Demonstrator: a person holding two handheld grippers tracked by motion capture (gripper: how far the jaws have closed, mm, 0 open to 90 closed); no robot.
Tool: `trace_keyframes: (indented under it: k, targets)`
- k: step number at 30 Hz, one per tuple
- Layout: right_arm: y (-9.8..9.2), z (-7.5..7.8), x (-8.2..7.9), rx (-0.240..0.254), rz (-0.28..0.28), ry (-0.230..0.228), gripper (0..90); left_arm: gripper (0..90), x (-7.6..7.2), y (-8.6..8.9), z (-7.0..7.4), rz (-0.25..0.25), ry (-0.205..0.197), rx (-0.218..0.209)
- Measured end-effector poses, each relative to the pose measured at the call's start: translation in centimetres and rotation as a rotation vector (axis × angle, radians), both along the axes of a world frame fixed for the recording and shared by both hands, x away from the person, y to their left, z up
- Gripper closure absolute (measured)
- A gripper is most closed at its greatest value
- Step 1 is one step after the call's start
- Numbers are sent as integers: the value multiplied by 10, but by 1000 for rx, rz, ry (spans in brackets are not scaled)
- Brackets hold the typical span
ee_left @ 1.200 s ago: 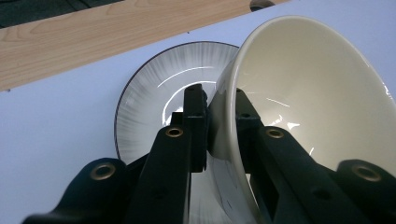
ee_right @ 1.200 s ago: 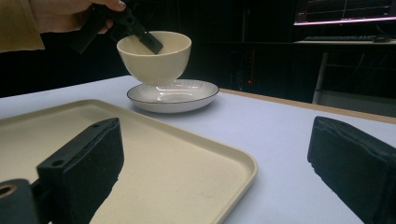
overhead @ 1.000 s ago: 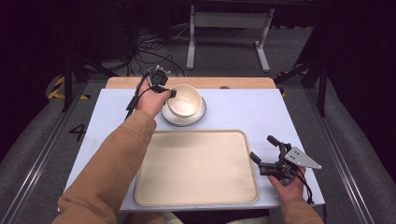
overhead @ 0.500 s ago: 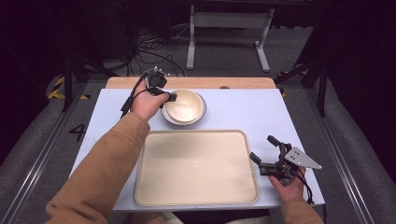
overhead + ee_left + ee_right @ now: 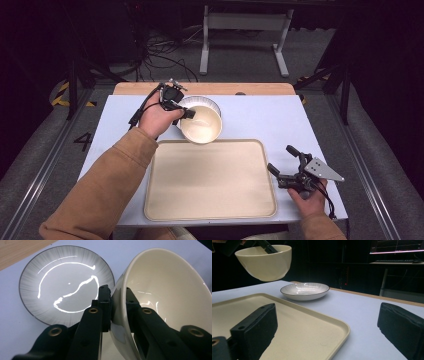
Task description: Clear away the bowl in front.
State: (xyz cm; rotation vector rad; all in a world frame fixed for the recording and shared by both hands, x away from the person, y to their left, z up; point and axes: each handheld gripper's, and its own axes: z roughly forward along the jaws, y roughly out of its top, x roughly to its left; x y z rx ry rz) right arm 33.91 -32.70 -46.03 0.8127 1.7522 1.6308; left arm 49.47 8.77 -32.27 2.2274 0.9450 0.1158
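Up off the table, the glossy cream ceramic bowl hangs in the left gripper, whose two black jaws have closed on the bowl's rim: in the left gripper view one jaw lies against the outer wall and the other inside, with the rim pinched between them. From the high view the bowl sits tilted, its mouth turned partly toward the person, above the strip of table between the shallow white plate with fine grey radial lines and a dark rim and the far edge of the flat beige rectangular tray. The right gripper view shows the bowl clear of the surface, higher than the plate and nearer the tray than the plate is.

Nothing lies in the bowl; its inside is bare and shiny. Likewise the plate holds nothing, only bright reflections across its surface, and it rests flat on the pale blue-grey table top just behind the tray. On the tray's broad surface there is nothing either.

Reaching forward from the bottom left, the left forearm in its tan sleeve stretches diagonally across the table, the hand wrapped around the gripper's body and the cable trailing off to the left. At the table's near right corner, just beside the tray's right edge, the right gripper sits low in its hand, its jaws spread wide with nothing between them, pointing toward the tray.
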Motion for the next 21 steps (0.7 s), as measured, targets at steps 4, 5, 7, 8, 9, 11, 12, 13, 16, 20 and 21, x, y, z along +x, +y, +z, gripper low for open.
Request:
trace_keyframes:
  k: [4,5,7,8,9,11,12,13,16,20,21]
  targets:
    - [0,0,0,2,1,-1,28,812,-7,-6,4,-30,8,21]
    - [0,0,0,3,1,-2,28,812,-8,-6,4,-38,9,24]
    - [0,0,0,3,1,-2,28,812,-12,-10,5,-56,18,28]
    - [0,0,0,3,1,-3,28,812,-14,-11,6,-65,21,31]
    - [0,0,0,3,1,-2,28,813,-15,-12,6,-75,20,34]
    - [0,0,0,3,2,-3,28,813,-19,-14,7,-90,20,38]
    - [0,0,0,3,2,-3,28,813,-20,-15,7,-99,22,39]
    - [0,0,0,3,2,-3,28,813,-21,-16,7,-108,22,39]
    - [0,0,0,3,2,-3,28,812,-25,-19,8,-131,28,48]
    - [0,0,0,4,3,-2,28,813,-32,-24,6,-164,38,69]
    - [0,0,0,5,3,-2,28,813,-34,-26,5,-176,43,78]
